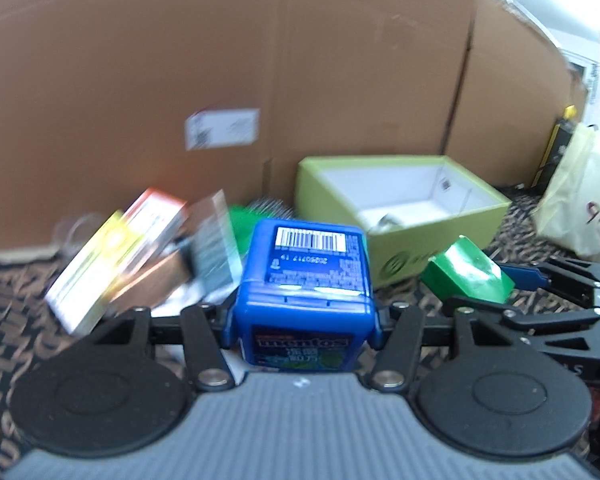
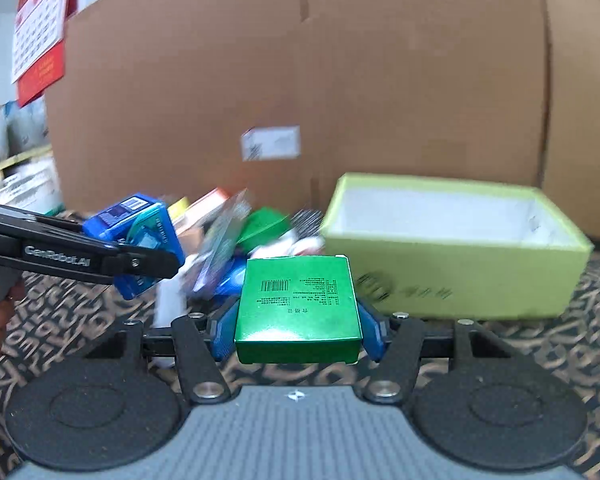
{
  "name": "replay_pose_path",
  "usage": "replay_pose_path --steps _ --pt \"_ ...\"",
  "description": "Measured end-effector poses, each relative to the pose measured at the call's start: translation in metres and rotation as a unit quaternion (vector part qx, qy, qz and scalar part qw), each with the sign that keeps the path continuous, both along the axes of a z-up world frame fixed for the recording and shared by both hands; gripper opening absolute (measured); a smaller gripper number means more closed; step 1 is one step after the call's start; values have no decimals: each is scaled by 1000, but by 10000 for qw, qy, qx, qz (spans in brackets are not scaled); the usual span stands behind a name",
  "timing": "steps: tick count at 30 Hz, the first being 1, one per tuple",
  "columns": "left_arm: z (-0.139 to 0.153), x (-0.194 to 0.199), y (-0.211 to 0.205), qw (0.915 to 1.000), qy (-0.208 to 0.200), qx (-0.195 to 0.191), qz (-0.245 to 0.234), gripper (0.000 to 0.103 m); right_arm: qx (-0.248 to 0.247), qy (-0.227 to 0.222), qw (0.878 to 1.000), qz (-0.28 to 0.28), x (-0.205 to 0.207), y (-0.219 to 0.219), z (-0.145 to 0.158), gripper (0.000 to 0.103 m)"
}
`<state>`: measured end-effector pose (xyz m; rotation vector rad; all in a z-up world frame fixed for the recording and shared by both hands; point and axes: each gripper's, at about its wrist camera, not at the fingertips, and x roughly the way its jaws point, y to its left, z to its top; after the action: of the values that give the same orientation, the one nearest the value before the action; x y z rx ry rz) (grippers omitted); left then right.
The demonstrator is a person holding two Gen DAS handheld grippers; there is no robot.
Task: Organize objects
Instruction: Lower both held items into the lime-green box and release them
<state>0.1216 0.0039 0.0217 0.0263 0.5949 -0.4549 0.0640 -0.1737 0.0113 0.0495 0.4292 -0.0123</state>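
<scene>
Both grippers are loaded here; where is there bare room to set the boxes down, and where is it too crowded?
Inside the lime tray: its white floor is mostly bare. Patterned carpet in front of the tray is also free. Crowded: the pile of packets left of the tray, behind the blue Mentos box and green box.

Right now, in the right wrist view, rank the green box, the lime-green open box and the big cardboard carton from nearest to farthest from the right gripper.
1. The green box, clamped in the right gripper, dead centre.
2. The lime-green open box, just beyond, to the right, on the patterned floor.
3. The cardboard carton, behind everything, filling the background.
</scene>
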Motion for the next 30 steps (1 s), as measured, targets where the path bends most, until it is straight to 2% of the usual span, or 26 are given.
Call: replay_pose_path --steps 3,7,12,22,30 --pt "15 12 -27 9997 -192 50 -129 56 -64 -180 9995 -233 2 -23 13 64" --pt "30 37 -61 9994 -207 35 -262 56 -226 -322 9975 -584 14 -51 27 64" --pt "34 69 -104 9994 -219 172 -228 56 -204 -305 9942 -1010 39 -90 34 64" --pt "-7 147 -163 9980 255 569 99 56 -292 288 9875 -1520 106 -152 14 64" --pt "-32 172 -179 9960 364 793 200 56 -213 909 9828 -1591 143 -176 -7 64"
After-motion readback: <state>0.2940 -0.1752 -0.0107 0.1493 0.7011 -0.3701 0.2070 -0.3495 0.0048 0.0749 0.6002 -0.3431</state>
